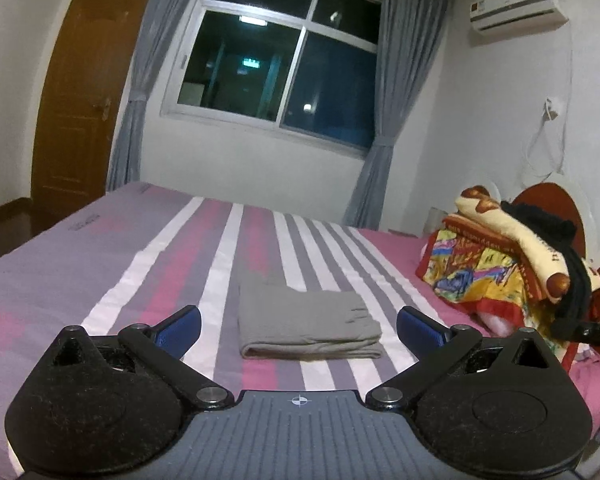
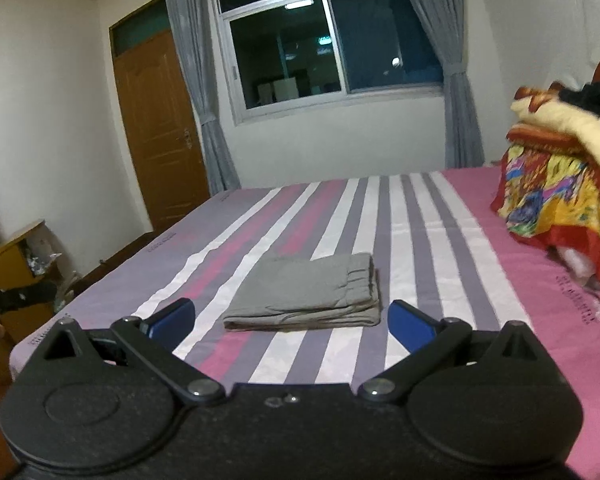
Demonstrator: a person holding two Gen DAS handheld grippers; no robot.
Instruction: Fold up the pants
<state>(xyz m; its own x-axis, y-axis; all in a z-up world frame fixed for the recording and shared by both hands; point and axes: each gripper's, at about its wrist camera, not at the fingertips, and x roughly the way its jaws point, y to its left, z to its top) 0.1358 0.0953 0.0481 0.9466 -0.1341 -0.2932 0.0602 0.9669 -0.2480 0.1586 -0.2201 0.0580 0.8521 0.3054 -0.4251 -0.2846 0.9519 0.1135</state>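
Note:
The grey pants point(image 1: 306, 322) lie folded into a compact rectangle on the striped pink, grey and white bed sheet point(image 1: 160, 264). They also show in the right wrist view point(image 2: 308, 294), stacked in layers with the waistband at the right. My left gripper point(image 1: 299, 326) is open and empty, held back from the pants and above the bed. My right gripper point(image 2: 291, 320) is open and empty too, held just short of the near edge of the pants. Neither gripper touches the cloth.
A pile of colourful blankets point(image 1: 500, 264) with a black garment on top sits at the right of the bed, also in the right wrist view point(image 2: 560, 184). A window with grey curtains point(image 1: 276, 60) and a wooden door point(image 2: 160, 128) are behind. A low cabinet point(image 2: 16, 256) stands left of the bed.

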